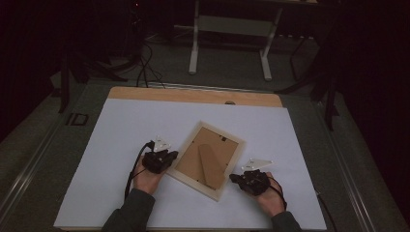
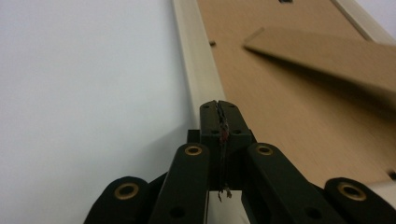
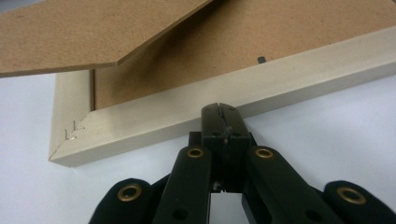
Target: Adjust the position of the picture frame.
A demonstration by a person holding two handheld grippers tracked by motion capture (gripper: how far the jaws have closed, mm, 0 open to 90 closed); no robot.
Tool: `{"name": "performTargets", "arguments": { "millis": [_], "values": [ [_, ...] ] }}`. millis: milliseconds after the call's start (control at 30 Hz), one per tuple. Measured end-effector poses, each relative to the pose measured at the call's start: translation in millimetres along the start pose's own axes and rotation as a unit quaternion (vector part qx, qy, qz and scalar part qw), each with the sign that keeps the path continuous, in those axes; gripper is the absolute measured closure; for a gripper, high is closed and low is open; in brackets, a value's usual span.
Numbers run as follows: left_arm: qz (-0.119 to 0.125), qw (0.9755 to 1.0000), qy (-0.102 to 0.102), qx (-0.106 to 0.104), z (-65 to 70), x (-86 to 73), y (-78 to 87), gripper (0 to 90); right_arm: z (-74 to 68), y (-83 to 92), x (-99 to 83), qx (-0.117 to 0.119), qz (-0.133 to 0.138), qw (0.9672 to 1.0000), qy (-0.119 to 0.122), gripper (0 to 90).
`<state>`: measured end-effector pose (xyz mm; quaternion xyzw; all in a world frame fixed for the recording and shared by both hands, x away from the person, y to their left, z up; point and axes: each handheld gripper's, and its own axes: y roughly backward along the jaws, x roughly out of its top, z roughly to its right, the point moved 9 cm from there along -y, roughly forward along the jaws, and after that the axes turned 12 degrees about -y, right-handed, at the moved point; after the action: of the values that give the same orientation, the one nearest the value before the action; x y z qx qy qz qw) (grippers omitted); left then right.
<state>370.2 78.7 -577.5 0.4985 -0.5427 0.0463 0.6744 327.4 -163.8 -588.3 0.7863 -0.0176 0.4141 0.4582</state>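
Frame (image 1: pixel 209 159) lies face-down mid-sheet (image 1: pixel 121 140), stand flap (image 3: pixel 93 37) lifted. Likely light, stiff wood, glass probably fragile; best taken by the rails, not the flap. Left gripper (image 1: pixel 170 155) pinched shut, empty, at the frame's 9 o'clock rail; right gripper (image 1: pixel 235 178) shut, empty, at its 4 o'clock.
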Motion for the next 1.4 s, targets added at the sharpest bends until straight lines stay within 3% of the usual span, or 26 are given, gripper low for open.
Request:
{"name": "performTargets", "arguments": {
  "millis": [133,333,600,733,933,1100,1400],
  "values": [
    [-0.004,0.9999,0.010,-0.005,2.7,-10.7,7.2,90.0,-6.4,-3.7,3.8,0.004,0.002,1.0000,0.007,90.0],
    [-0.012,0.9998,0.007,-0.014,7.7,-15.8,14.8,90.0,-17.1,-12.3,8.6,0.012,0.000,0.9997,0.020,90.0],
    [-0.016,0.9998,0.005,-0.008,10.0,-25.5,26.1,90.0,-32.1,-25.3,16.6,0.022,-0.006,0.9990,0.038,90.0],
    [-0.017,0.9998,0.005,-0.003,9.2,-29.8,31.2,90.0,-32.7,-26.6,22.3,0.021,-0.002,0.9988,0.044,90.0],
    [-0.022,0.9997,0.007,0.001,7.3,-36.3,36.3,90.0,-15.0,-26.1,37.1,0.001,0.018,0.9994,0.028,90.0],
    [-0.031,0.9995,0.004,-0.003,11.3,-41.1,36.6,90.0,12.7,-28.5,51.3,-0.036,0.035,0.9987,0.002,89.8],
    [-0.046,0.9989,-0.008,-0.007,18.2,-45.5,32.6,90.0,59.9,-27.4,79.0,-0.091,0.063,0.9927,-0.047,89.9]
  ]
}}
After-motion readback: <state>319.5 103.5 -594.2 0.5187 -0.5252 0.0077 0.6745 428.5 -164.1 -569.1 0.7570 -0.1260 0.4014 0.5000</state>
